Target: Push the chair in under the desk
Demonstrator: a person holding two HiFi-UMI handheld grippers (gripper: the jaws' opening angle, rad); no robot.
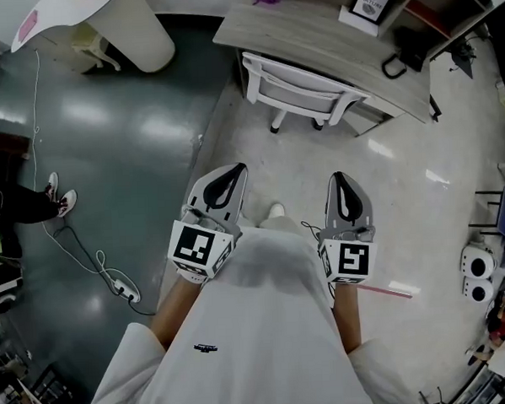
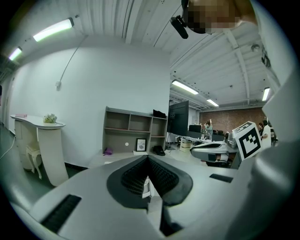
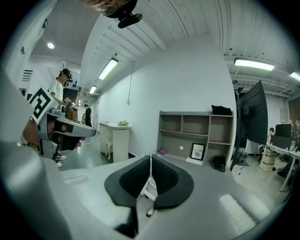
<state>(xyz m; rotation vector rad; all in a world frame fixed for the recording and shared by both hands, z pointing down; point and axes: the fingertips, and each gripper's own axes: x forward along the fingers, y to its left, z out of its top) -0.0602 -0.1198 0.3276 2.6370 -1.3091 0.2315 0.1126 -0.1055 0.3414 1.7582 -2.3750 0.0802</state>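
Observation:
A white chair (image 1: 302, 91) on castors stands partly pulled out from the grey wooden desk (image 1: 311, 33), its back toward me. In the head view my left gripper (image 1: 232, 174) and right gripper (image 1: 342, 180) are held out side by side, well short of the chair, both shut with nothing between the jaws. A sliver of the white chair (image 3: 149, 186) shows through the slit of the shut jaws in the right gripper view. The left gripper view shows a similar white sliver of the chair (image 2: 146, 186) between its closed pads.
A shelf unit (image 3: 194, 137) with a framed picture (image 1: 370, 3) sits on the desk. A white curved counter (image 1: 116, 22) stands at far left. A cable and power strip (image 1: 122, 286) lie on the dark floor. A person's legs (image 1: 33, 204) are at left; equipment lines the right edge.

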